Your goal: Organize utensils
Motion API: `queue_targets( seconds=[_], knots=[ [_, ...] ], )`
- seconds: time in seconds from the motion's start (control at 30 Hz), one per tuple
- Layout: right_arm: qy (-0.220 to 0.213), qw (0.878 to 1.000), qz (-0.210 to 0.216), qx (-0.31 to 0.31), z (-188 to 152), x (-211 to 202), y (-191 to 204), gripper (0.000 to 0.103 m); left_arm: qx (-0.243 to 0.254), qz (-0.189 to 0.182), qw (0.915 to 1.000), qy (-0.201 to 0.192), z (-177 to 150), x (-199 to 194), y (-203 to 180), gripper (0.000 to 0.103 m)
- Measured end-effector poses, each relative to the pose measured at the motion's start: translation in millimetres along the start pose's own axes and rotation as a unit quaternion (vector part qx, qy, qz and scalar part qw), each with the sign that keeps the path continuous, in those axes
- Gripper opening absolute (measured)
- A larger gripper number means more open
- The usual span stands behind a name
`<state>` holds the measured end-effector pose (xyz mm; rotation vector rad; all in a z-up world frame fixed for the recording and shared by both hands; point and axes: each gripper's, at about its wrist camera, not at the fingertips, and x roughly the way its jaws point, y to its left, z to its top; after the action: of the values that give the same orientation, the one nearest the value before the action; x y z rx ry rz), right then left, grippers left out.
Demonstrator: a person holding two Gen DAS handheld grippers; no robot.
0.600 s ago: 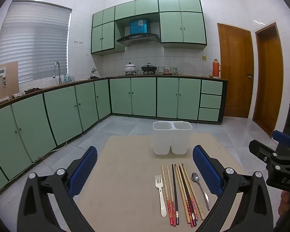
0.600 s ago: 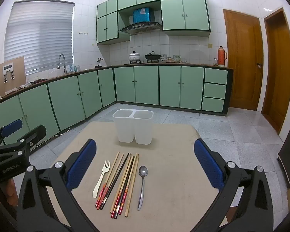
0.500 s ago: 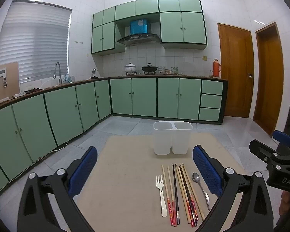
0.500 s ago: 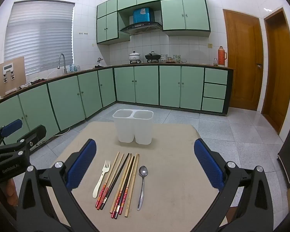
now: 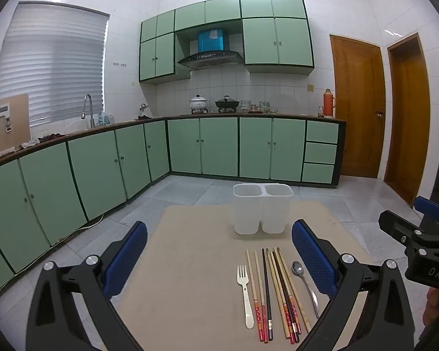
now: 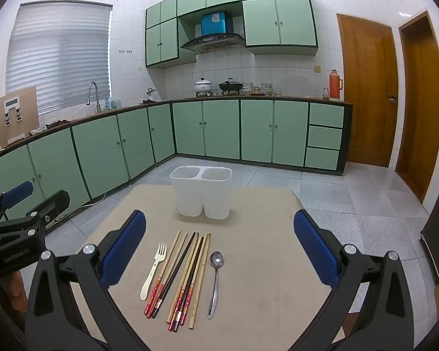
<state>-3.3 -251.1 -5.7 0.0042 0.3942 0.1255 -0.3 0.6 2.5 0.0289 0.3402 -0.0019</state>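
Observation:
A white two-compartment utensil holder (image 5: 262,208) (image 6: 202,191) stands upright near the far edge of the beige table (image 5: 190,278) (image 6: 263,263). In front of it lie a white fork (image 5: 245,294) (image 6: 153,266), several chopsticks (image 5: 275,292) (image 6: 181,275) side by side, and a metal spoon (image 5: 305,283) (image 6: 215,280). My left gripper (image 5: 219,260) is open and empty, above the table's near left part. My right gripper (image 6: 219,251) is open and empty, above the utensils. Each gripper shows at the edge of the other's view.
Green kitchen cabinets (image 5: 102,163) run along the left and back walls, with a sink tap (image 5: 86,108) and pots (image 5: 226,103) on the counter. Two wooden doors (image 5: 357,111) are at the right. Tiled floor surrounds the table.

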Motion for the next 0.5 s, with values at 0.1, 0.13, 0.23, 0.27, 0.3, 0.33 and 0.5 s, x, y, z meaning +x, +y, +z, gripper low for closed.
queue_targets(
  seconds=[0.1,0.13,0.23,0.27,0.3,0.33,0.5],
  knots=[
    [0.000,1.000,0.000,0.000,0.1,0.0,0.1,0.098,0.000,-0.001,1.0000,0.000,1.1,-0.4,1.3,0.097],
    [0.000,1.000,0.000,0.000,0.2,-0.1,0.1,0.098,0.000,-0.001,1.0000,0.000,1.5,-0.6,1.9,0.097],
    [0.000,1.000,0.000,0.000,0.1,-0.2,0.2,0.098,0.000,-0.001,1.0000,0.001,2.9,-1.1,4.5,0.097],
    [0.000,1.000,0.000,0.000,0.1,-0.2,0.1,0.098,0.000,-0.002,1.0000,0.001,3.4,-1.4,5.7,0.097],
    [0.000,1.000,0.000,0.000,0.1,-0.2,0.2,0.098,0.000,-0.002,1.0000,0.001,4.0,-1.6,7.0,0.097],
    [0.000,1.000,0.000,0.000,0.1,-0.1,0.2,0.098,0.002,0.002,1.0000,0.000,-2.3,0.0,-0.6,0.097],
    [0.000,1.000,0.000,0.000,0.3,-0.3,0.3,0.098,0.002,0.001,1.0000,0.000,-1.7,-1.4,0.3,0.097]
  ],
)
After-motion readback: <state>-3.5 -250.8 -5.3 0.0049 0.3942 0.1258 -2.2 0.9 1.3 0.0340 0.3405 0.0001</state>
